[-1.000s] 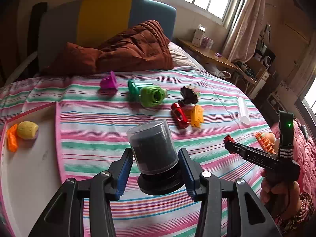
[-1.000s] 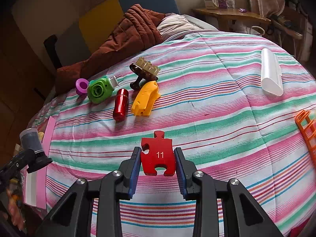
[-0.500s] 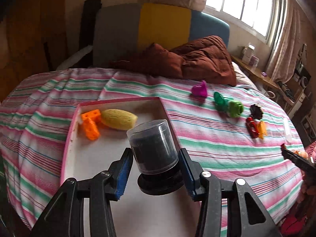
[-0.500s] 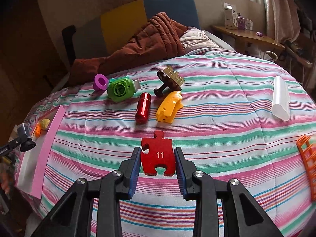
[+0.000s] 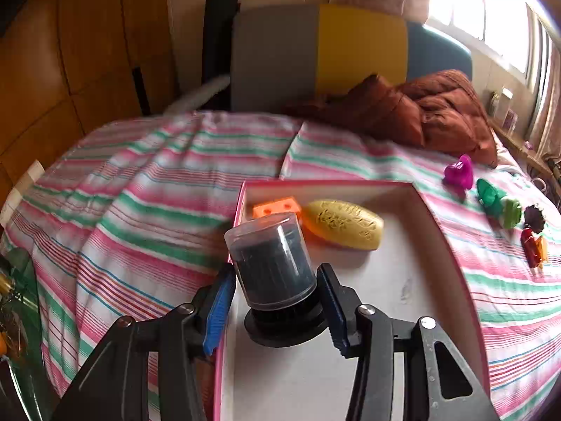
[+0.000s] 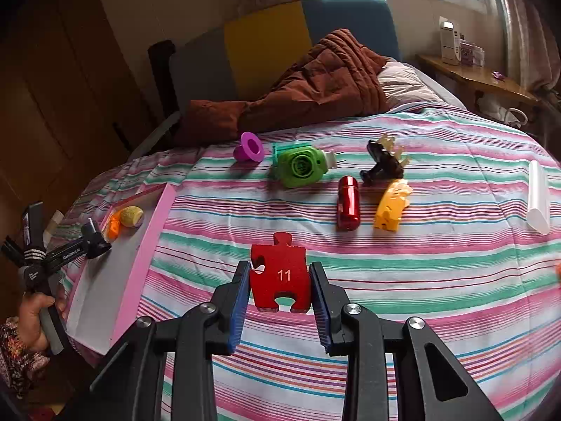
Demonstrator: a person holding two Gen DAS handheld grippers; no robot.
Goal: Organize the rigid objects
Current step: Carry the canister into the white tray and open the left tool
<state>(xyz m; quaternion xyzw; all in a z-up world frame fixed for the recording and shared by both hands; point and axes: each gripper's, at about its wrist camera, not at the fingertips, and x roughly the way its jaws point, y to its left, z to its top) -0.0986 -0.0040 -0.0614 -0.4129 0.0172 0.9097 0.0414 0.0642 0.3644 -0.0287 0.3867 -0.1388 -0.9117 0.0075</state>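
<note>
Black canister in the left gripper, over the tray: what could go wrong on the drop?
The left gripper grips the black canister only low, near its base; tall and tilted, it may topple once released. It hangs by the pink tray's near-left wall and could catch the rim. The orange block and yellow oval sit close ahead.

Pink-green-white striped bedspread [image 6: 420, 280]; pink-rimmed white tray [image 5: 452, 245]; red puzzle piece [image 6: 278, 277]; yellow oval [image 5: 342, 224]; orange block [image 5: 277, 207].
</note>
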